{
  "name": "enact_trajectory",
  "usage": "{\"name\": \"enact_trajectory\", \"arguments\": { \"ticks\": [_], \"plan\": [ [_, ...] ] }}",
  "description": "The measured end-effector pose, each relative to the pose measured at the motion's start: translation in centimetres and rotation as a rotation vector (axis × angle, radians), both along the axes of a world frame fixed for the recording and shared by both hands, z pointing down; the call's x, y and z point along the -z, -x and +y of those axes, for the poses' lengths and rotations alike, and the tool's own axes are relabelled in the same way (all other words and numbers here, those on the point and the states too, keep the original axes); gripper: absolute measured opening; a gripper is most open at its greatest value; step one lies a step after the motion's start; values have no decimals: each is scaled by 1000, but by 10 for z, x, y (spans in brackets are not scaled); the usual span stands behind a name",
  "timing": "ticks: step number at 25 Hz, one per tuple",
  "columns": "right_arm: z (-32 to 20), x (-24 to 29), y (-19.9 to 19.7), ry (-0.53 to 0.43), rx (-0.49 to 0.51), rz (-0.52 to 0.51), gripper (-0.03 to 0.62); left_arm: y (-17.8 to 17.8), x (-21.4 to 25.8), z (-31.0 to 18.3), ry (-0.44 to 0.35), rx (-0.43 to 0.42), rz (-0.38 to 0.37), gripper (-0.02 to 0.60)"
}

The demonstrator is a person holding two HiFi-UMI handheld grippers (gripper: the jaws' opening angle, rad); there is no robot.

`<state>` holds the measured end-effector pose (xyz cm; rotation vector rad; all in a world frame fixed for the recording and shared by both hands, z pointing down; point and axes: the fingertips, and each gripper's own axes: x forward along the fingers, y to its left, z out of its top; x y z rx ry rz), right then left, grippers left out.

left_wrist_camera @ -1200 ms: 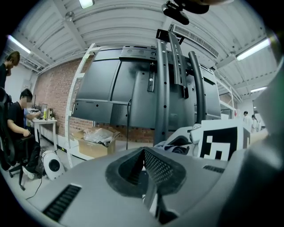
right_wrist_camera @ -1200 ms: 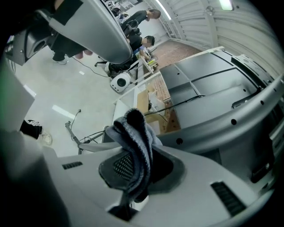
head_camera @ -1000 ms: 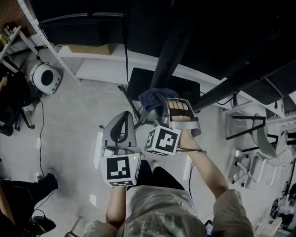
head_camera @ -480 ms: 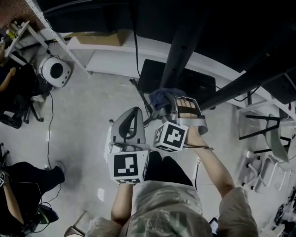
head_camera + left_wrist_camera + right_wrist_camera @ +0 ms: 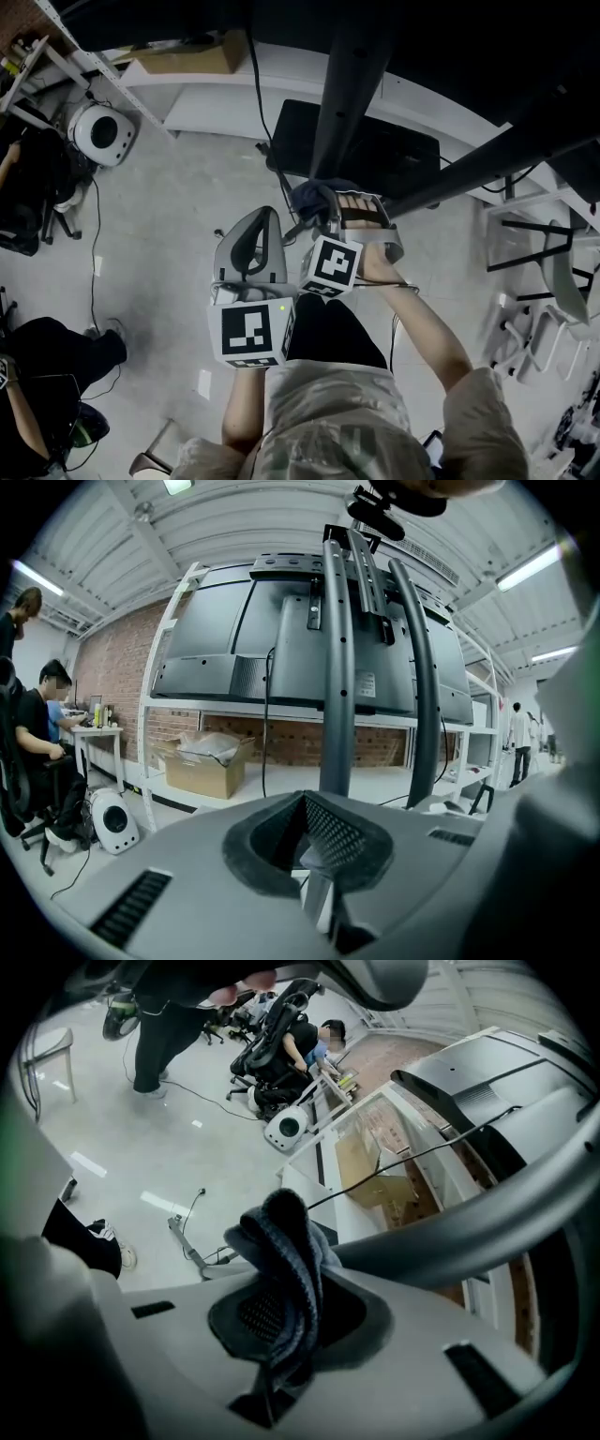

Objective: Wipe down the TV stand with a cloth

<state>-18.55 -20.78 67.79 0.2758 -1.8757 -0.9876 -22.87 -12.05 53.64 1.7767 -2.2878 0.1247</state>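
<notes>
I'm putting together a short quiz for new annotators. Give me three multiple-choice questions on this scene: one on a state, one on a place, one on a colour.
1. The left gripper's jaws are:
A) together, empty
B) wide apart
C) clamped on the cloth

2. The cloth is:
A) in the left gripper
B) in the right gripper
C) in neither gripper

3. The cloth's colour is:
A) white
B) yellow
C) dark blue

Answers:
1 A: the left gripper view shows its pads meeting with nothing between them.
2 B: the right gripper view shows the cloth bunched between that gripper's jaws.
3 C: it looks dark blue in the head view.
</notes>
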Motion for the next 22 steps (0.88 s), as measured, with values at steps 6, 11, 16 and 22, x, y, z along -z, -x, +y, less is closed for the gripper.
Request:
{"name": "enact_trajectory", "arguments": {
  "ticks": [6, 11, 16, 22],
  "plan": [
    [2, -33, -2, 47, 24, 18, 56, -4, -12, -6, 10, 7, -2, 15],
    [3, -61, -5, 57, 53, 35, 57, -5, -23, -6, 19, 21, -5, 15],
    [3, -81, -7, 56, 71, 49, 57, 1, -30, -3, 24, 49, -4, 15],
    [3, -98, -7, 32, 85, 44, 57, 8, -43, 3, 21, 62, -12, 15]
  ]
}}
